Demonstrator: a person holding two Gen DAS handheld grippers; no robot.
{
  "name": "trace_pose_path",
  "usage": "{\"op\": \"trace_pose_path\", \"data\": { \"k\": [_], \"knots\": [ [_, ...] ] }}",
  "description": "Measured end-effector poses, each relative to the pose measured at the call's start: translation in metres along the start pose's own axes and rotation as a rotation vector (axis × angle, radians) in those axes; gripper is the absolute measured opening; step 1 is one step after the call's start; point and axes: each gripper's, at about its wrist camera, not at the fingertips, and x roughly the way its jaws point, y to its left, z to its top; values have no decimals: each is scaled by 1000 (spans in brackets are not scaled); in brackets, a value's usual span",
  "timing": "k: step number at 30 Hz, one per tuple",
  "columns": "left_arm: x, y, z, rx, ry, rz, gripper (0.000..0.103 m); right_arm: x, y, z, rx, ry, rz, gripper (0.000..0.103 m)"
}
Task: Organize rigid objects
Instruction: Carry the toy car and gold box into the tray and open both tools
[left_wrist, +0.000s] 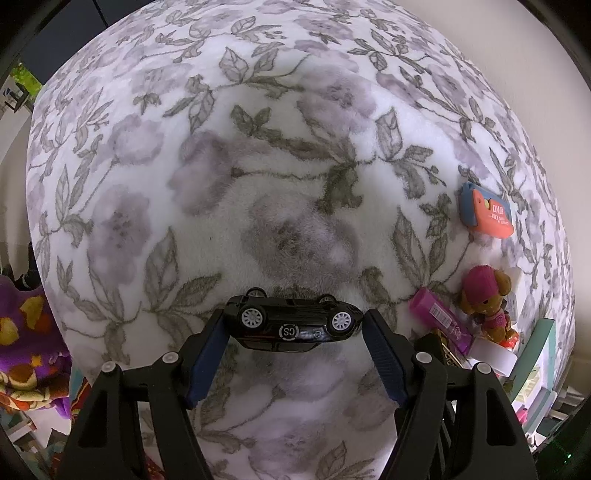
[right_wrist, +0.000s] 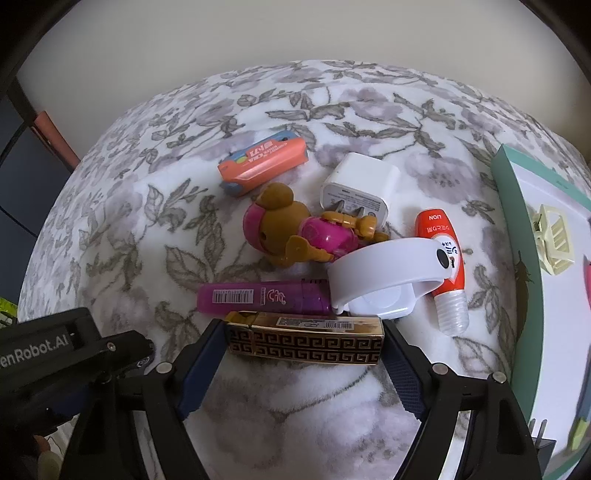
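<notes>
The left gripper (left_wrist: 293, 325) jaws hold the black toy car (left_wrist: 295, 321); the right gripper (right_wrist: 304, 345) jaws, wide, should center on the gold box (right_wrist: 306, 341) at six o'clock of the pile before squeezing.

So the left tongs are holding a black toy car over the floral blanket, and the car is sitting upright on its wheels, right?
Not quite. The left wrist view shows the black toy car between the left tongs over the floral blanket, but it is upside down, its wheels toward the camera, not upright.

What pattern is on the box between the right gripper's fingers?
Black Greek-key pattern on the gold box, clearest in the right wrist view.
</notes>
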Motion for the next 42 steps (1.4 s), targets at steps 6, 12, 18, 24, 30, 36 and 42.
{"op": "trace_pose_path", "data": {
  "k": [6,12,18,24,30,36,42],
  "knots": [
    [-3,-2,-2,21,-15,3,75,-4,-3,-1,14,11,10,84],
    [-16,-13,-5,46,-53,0,75,-12,-8,3,40,-4,15,84],
    [-35,-24,-5,59,-100,-20,75,-27,-17,11,61,-42,18,84],
    [-57,-36,-11,99,-181,-52,75,-47,-33,22,101,-92,13,84],
    [-74,-46,-23,155,-233,-86,75,-64,-58,30,153,-120,7,84],
    [-79,-63,-33,202,-256,-103,75,-76,-84,37,202,-138,0,84],
    [-85,-87,-49,269,-278,-131,75,-93,-116,45,251,-153,2,84]
  ]
}}
